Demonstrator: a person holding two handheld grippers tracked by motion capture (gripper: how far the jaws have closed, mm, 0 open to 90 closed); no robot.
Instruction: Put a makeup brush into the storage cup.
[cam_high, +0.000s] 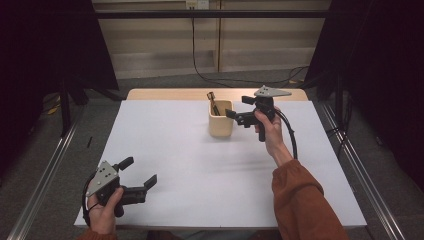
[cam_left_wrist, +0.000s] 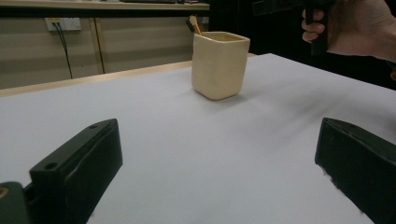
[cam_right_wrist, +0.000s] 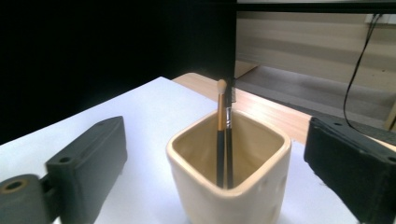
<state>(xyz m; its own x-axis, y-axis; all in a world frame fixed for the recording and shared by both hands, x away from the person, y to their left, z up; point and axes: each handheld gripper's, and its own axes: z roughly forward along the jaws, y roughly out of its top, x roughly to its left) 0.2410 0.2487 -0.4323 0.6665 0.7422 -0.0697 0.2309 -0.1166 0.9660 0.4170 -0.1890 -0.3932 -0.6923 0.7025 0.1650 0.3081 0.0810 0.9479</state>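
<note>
We took the cream ceramic cup (cam_high: 220, 119) as our landmark, since it stood upright toward the far side of the white worktop (cam_high: 200, 170).

Nearest to us, well short of the cup and off to its left in the high view, our left claw (cam_high: 137, 172) hovered by the worktop's near edge in the left hand (cam_high: 105, 212). Its jaws were spread wide with only bare worktop between them, and in the left gripper view they framed the cup from a distance.

Farther in, our right forearm in its rust-coloured sleeve (cam_high: 305, 200) reached up toward the cup from the near right. The right hand (cam_high: 270, 131) held the right claw (cam_high: 239, 108) just beside the cup's right side, at about rim height. Its jaws were spread apart, gripping nothing; in the right gripper view they stood on either side of the cup (cam_right_wrist: 231, 172) without touching it.

Inside the cup we saw two slim makeup brushes (cam_right_wrist: 223, 135) leaning together against its far wall, one with an orange handle and pale tip, the other black. Their tips rose above the rim.

Beyond the cup lay the worktop's wooden far edge (cam_high: 170, 94), and past that a dark cable (cam_high: 200, 70) hung down the beige wall.
</note>
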